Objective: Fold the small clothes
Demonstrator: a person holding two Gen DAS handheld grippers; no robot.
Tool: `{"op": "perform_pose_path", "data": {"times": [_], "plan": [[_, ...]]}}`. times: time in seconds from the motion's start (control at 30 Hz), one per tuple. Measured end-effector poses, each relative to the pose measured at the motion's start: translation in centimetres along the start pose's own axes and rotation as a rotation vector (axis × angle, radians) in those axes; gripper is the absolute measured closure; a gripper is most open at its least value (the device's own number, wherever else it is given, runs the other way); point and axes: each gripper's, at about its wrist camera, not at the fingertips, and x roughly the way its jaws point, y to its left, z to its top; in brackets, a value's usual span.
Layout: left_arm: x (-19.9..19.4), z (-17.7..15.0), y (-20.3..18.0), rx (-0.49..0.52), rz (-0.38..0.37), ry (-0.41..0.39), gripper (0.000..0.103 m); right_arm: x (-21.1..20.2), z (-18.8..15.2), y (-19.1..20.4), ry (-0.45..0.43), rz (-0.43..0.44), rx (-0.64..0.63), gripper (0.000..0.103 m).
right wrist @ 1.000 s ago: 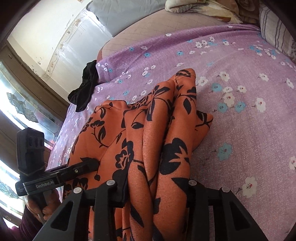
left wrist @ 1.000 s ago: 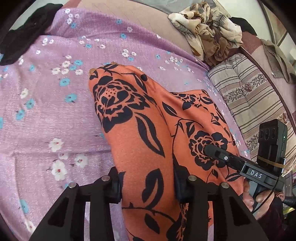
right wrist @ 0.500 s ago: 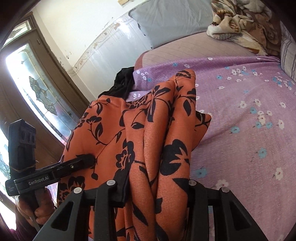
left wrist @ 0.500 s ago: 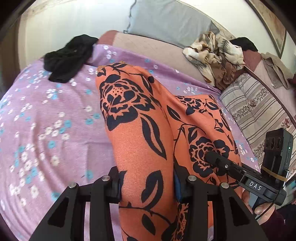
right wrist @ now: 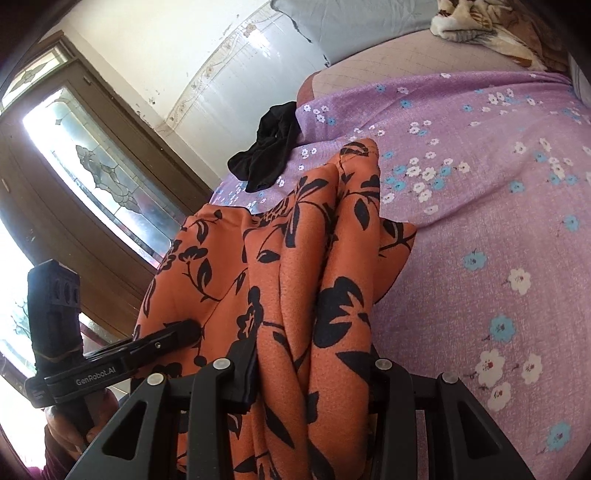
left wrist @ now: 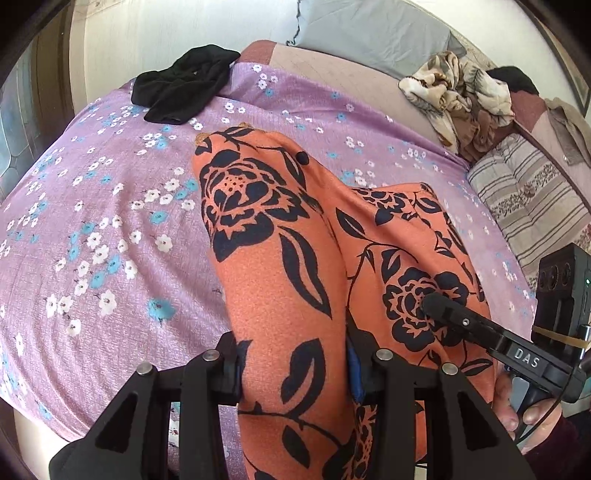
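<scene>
Orange black-flowered garment [left wrist: 280,266] hangs bunched, pinched by both grippers.

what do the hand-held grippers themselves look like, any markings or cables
Both are matte black with angular finger brackets and silver screw heads. The right hand-held gripper reads "DAS", with a thin black cable and a tan band. The left hand-held gripper reads "GenRobot.AI". A maroon sleeve shows.

A bed [left wrist: 110,258] fills the scene, covered by a purple floral sheet [right wrist: 498,221]. A grey pillow [left wrist: 369,33] lies at the far end against a white wall [right wrist: 166,48]. A striped cushion [left wrist: 532,206] sits at the far right. A brown-framed door with leaded glass [right wrist: 99,166] stands at left, admitting bright daylight.
</scene>
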Motion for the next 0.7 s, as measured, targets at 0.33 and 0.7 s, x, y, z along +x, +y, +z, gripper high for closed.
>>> {"op": "perform_pose_path", "data": {"times": [0.33, 0.7], "plan": [[2.8, -2.1, 0.5, 0.033, 0.109, -0.002, 0.039, 0.3, -0.3, -2.7, 0.022, -0.107, 0.055, 0.046], [1.6, -2.3, -0.5, 0.116, 0.208, -0.078, 0.039, -2.1, 0.8, 1.8, -0.073, -0.002, -0.172, 0.065]]}}
